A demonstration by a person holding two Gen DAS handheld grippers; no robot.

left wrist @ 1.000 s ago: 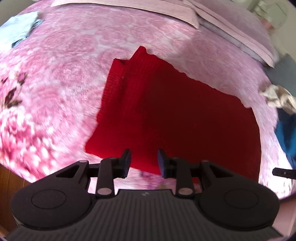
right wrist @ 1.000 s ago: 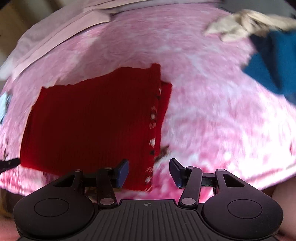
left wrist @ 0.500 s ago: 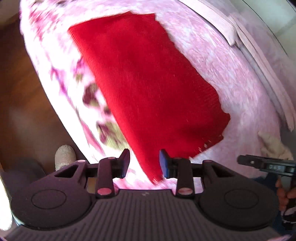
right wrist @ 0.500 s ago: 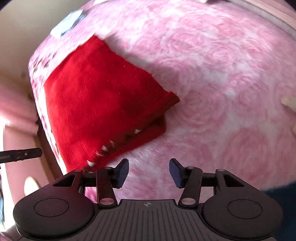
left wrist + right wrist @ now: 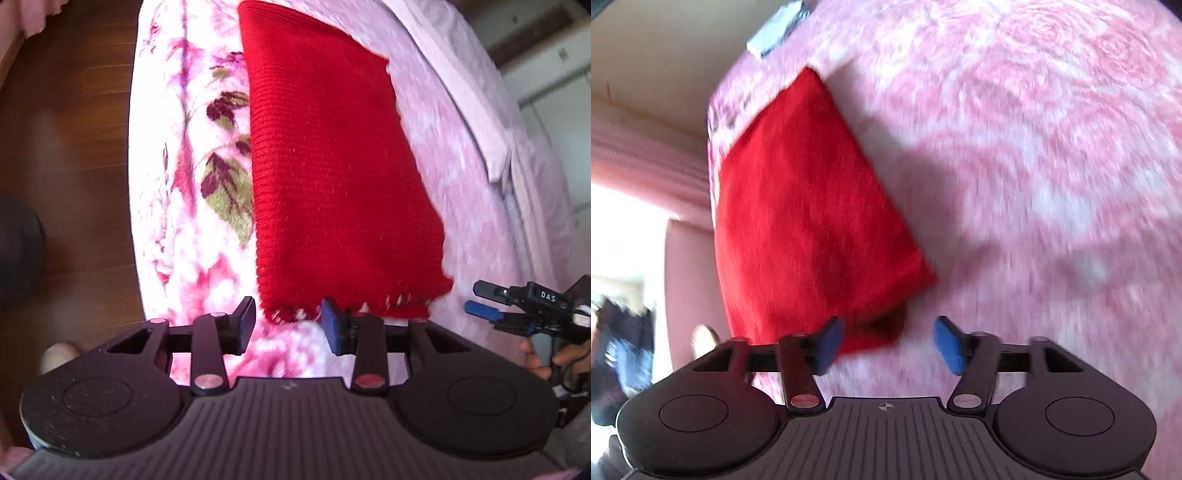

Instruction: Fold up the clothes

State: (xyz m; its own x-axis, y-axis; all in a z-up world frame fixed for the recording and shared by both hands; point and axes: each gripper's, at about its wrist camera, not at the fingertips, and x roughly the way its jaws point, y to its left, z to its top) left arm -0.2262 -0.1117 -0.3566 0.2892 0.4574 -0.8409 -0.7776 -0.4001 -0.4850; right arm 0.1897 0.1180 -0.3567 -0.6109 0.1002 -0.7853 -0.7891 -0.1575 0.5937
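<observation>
On pink blanket (image 5: 192, 266), 1 folded red sweater (image 5: 332, 177), 2 hand-held grippers (image 5: 288, 325) (image 5: 886, 343) agape, empty

Ribbed red knit (image 5: 332, 177), fleecy blanket (image 5: 177, 258)

left gripper (image 5: 288, 321) and right gripper (image 5: 888, 341) both level, jaws spread apart, holding nothing.

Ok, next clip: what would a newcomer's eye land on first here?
The bright red knitted garment, folded into a rectangle, lies flat on the pink floral blanket near the bed's edge. Both hand-held grippers, left and right, sit open at its near end, holding nothing. Dark wooden floor shows at left.
</observation>
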